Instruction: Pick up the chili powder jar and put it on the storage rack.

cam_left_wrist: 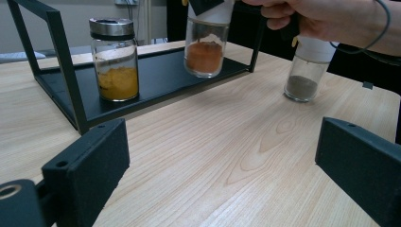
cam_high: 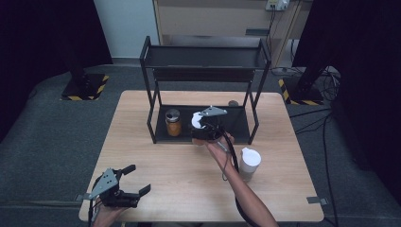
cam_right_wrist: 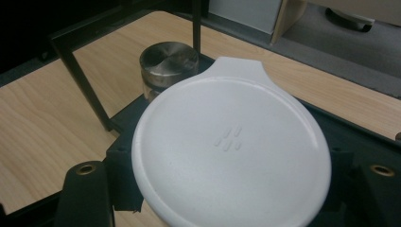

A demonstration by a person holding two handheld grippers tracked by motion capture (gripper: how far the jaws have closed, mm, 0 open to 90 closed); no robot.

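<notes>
My right gripper [cam_high: 204, 126] is shut on a white-lidded jar of orange powder [cam_left_wrist: 205, 46]. It holds the jar at the front of the lower shelf of a black two-tier rack [cam_high: 203, 57], base at or just above the shelf. The jar's white lid [cam_right_wrist: 231, 142] sits between the jaws. Just to its left on the shelf stands a metal-lidded jar of yellow powder [cam_high: 173, 123] [cam_left_wrist: 114, 59] [cam_right_wrist: 169, 64]. A second white-lidded jar with grey powder [cam_high: 249, 163] [cam_left_wrist: 305, 71] stands on the table right of my right forearm. Near the front left corner, my left gripper [cam_high: 138, 178] [cam_left_wrist: 222, 170] is open and holds nothing.
The wooden table [cam_high: 165, 161] is bare between the rack and my left gripper. The rack's top shelf [cam_high: 208, 49] carries nothing. A small dark object [cam_high: 233, 102] lies behind the rack. Grey floor and stand bases with hazard tape [cam_high: 85, 87] surround the table.
</notes>
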